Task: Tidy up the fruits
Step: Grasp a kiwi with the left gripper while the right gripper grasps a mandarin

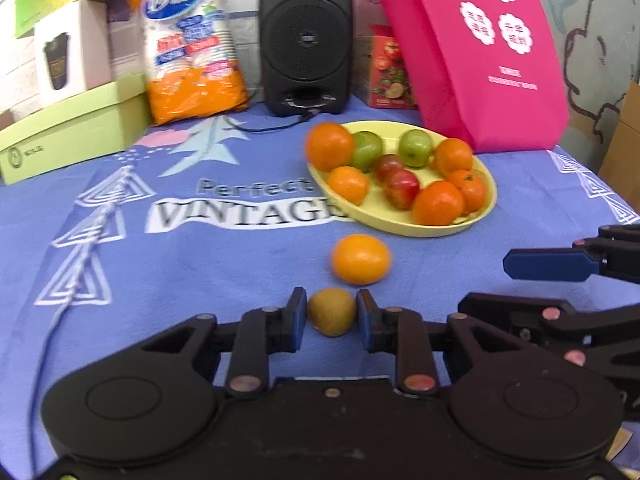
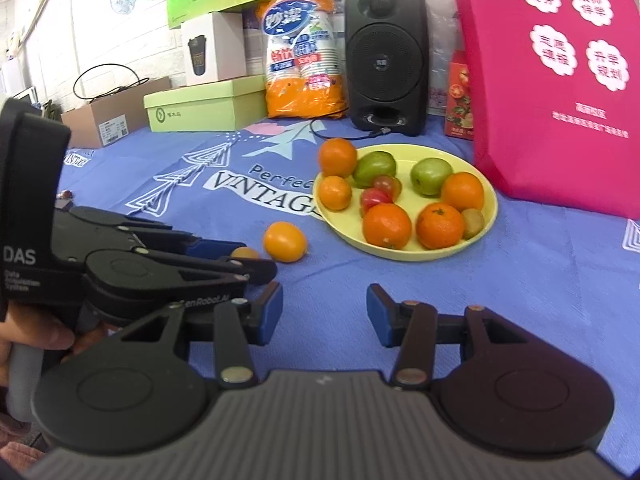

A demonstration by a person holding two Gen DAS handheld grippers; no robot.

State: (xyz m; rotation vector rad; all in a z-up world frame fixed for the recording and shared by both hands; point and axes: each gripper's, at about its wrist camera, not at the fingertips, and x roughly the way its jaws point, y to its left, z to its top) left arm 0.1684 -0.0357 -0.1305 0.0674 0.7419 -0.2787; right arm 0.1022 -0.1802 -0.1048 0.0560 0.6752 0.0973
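A yellow plate (image 1: 476, 222) on the blue cloth holds several oranges, green apples and red apples; it also shows in the right wrist view (image 2: 490, 196), with a kiwi (image 2: 473, 223) at its right rim. A loose orange (image 1: 360, 259) lies on the cloth in front of the plate, also seen from the right (image 2: 285, 241). My left gripper (image 1: 331, 314) is shut on a small brownish kiwi (image 1: 332, 311) just before that orange. My right gripper (image 2: 325, 314) is open and empty, low over the cloth, to the right of the left gripper (image 2: 240, 258).
A black speaker (image 1: 306, 36) with a cable, an orange pack of cups (image 1: 192, 40), green boxes (image 1: 76, 128) and a pink bag (image 1: 480, 52) stand along the back of the table. A cardboard box (image 2: 104, 120) sits at far left.
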